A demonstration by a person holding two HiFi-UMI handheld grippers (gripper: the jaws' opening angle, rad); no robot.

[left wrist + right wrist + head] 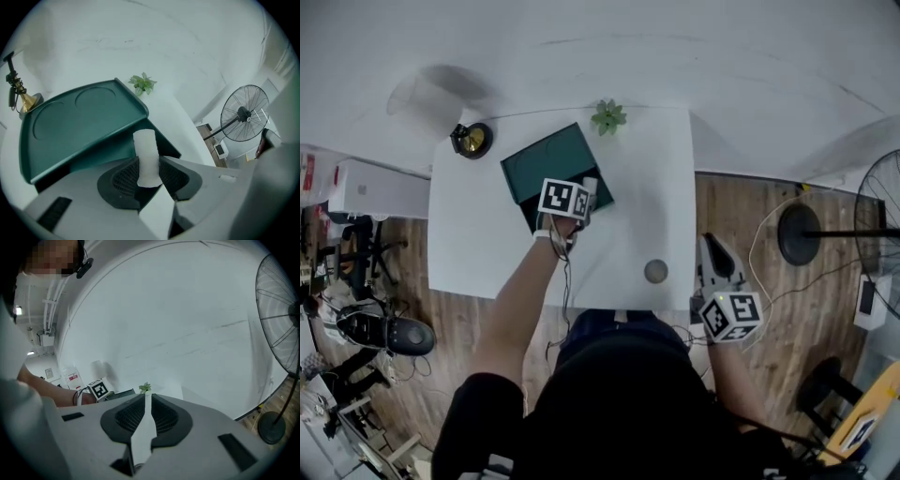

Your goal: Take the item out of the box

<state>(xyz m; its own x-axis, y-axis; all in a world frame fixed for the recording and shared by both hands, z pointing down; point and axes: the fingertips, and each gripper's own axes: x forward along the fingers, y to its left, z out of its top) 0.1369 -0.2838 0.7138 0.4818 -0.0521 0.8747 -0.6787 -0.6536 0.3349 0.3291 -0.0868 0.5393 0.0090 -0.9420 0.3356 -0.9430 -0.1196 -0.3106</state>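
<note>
The dark green box (pixel 546 157) lies open at the back of the white table (pixel 469 234), its lid (pixel 79 122) raised. My left gripper (pixel 584 195) is over the box's near right corner. Its jaws are shut on a white cylindrical item (pixel 146 157), which stands upright between the pads; the item (pixel 590 187) shows as a small white piece at the jaws in the head view. My right gripper (pixel 712 248) hangs off the table's right edge, above the wooden floor. In the right gripper view its jaws (pixel 146 401) stand a narrow slit apart with nothing between them.
A small green plant (pixel 608 116) stands at the table's back edge, right of the box. A gold and black object (pixel 472 140) sits at the back left corner. A grey round disc (pixel 655 271) lies near the front edge. A standing fan (pixel 243 114) is on the floor to the right.
</note>
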